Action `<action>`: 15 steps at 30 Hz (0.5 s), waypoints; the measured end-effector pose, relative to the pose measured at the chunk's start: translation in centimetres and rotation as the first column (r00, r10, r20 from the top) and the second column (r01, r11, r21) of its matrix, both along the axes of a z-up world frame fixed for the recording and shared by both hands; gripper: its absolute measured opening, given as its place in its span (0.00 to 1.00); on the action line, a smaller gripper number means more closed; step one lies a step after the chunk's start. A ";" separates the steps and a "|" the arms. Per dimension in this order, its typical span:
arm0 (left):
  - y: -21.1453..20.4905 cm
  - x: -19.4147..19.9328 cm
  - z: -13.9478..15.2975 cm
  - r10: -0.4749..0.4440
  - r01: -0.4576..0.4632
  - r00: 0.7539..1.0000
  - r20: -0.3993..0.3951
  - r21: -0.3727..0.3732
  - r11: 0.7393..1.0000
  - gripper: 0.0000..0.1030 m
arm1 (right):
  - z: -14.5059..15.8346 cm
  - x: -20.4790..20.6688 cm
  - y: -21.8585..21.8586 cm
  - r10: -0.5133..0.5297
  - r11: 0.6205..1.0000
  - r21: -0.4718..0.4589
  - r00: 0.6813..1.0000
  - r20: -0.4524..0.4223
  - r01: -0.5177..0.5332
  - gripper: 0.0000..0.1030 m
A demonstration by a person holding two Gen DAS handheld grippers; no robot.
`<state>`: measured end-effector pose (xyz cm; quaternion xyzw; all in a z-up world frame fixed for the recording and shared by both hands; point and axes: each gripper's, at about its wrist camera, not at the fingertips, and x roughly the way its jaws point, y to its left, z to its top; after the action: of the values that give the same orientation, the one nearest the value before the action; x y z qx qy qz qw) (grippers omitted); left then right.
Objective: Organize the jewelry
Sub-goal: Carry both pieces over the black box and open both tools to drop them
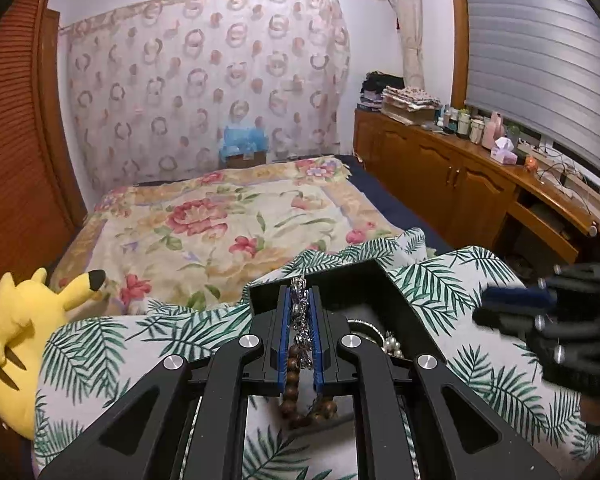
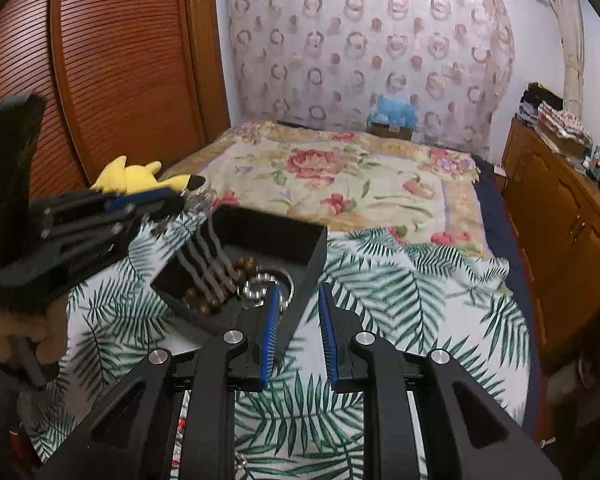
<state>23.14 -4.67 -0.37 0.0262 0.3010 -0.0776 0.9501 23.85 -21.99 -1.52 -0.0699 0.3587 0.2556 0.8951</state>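
My left gripper point(image 1: 300, 292) is shut on a silver chain point(image 1: 300, 312) joined to a strand of brown wooden beads point(image 1: 292, 364). It hovers over the near-left part of an open black box point(image 1: 340, 280) that sits on a palm-leaf cloth. In the right wrist view the left gripper point(image 2: 184, 200) is blurred, and the strands hang from it into the box point(image 2: 268, 236), where brown beads point(image 2: 204, 304) and a silver bangle point(image 2: 260, 282) lie. My right gripper point(image 2: 298, 292) stands slightly open above the box's near corner, gripping nothing. It also shows blurred as the right gripper point(image 1: 488, 304). Pearls point(image 1: 392, 346) lie inside the box.
The palm-leaf cloth point(image 2: 400, 292) covers a cushion at the foot of a bed with a floral blanket point(image 1: 228, 216). A yellow plush toy point(image 1: 16, 328) lies at the left. A wooden cabinet point(image 1: 460, 184) with bottles runs along the right. A hand point(image 2: 24, 336) holds the left gripper.
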 end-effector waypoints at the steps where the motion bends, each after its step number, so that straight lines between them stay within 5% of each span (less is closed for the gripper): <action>1: -0.1 0.2 -0.1 -0.003 0.003 1.000 -0.005 -0.004 1.000 0.08 | -0.5 -0.2 -0.1 0.003 1.000 0.000 1.000 -0.007 -0.003 0.21; 10: -0.5 0.3 -1.0 -0.029 0.028 0.998 -0.052 -0.014 1.000 0.10 | -2.7 -2.5 -0.3 0.038 0.999 0.013 0.999 -0.031 -0.038 0.21; 15: 0.0 -2.0 -0.9 -0.047 0.047 0.997 -0.053 -0.012 0.999 0.21 | -3.4 -4.5 -0.6 0.059 0.998 0.017 0.998 -0.034 -0.059 0.21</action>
<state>21.11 -4.66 -1.22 0.0260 0.3250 -0.1021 0.9398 19.38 -22.60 -4.89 -0.0691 0.3699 0.2858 0.8813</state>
